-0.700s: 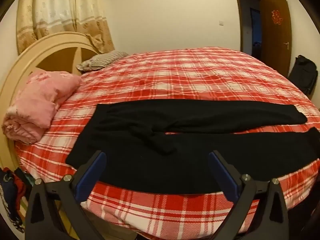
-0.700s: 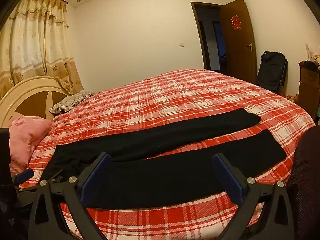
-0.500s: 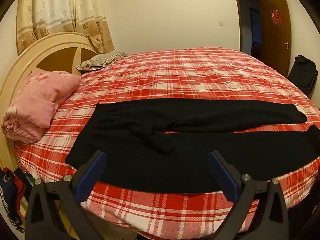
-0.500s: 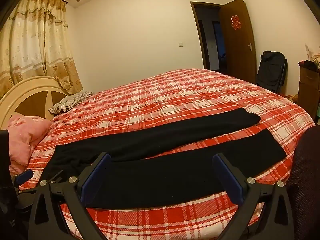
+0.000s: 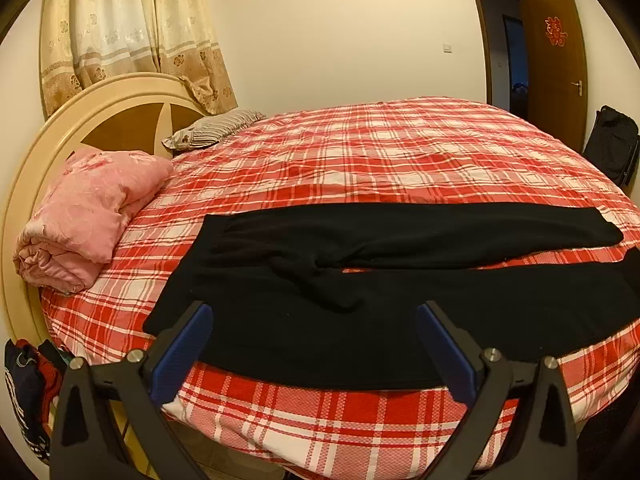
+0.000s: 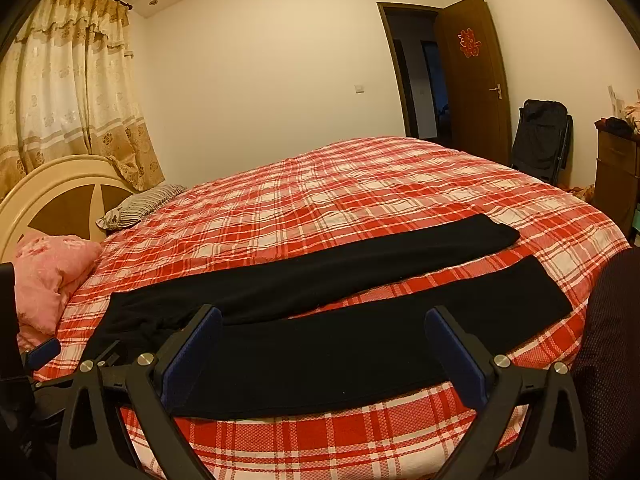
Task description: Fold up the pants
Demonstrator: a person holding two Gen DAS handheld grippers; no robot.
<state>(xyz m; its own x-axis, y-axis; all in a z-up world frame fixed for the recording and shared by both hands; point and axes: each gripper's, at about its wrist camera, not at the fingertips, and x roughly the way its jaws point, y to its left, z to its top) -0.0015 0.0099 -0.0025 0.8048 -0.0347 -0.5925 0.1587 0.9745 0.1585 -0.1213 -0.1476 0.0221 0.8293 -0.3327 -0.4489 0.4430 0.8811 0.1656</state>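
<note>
Black pants [image 5: 360, 304] lie spread flat across the lower middle of the frame on the plaid bed [image 5: 380, 152], legs apart; left gripper [image 5: 314, 316] and right gripper [image 6: 324, 320] hover spread wide, empty; soft, limp cloth, probably best pinched at waistband and hem

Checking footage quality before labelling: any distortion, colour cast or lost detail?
Left wrist view: strong fisheye bowing, dark corner vignette, warm yellow cast; black pants lose fold detail. Right wrist view: same bowing and cast, pants near-featureless; plaid bedspread sharp.
</note>
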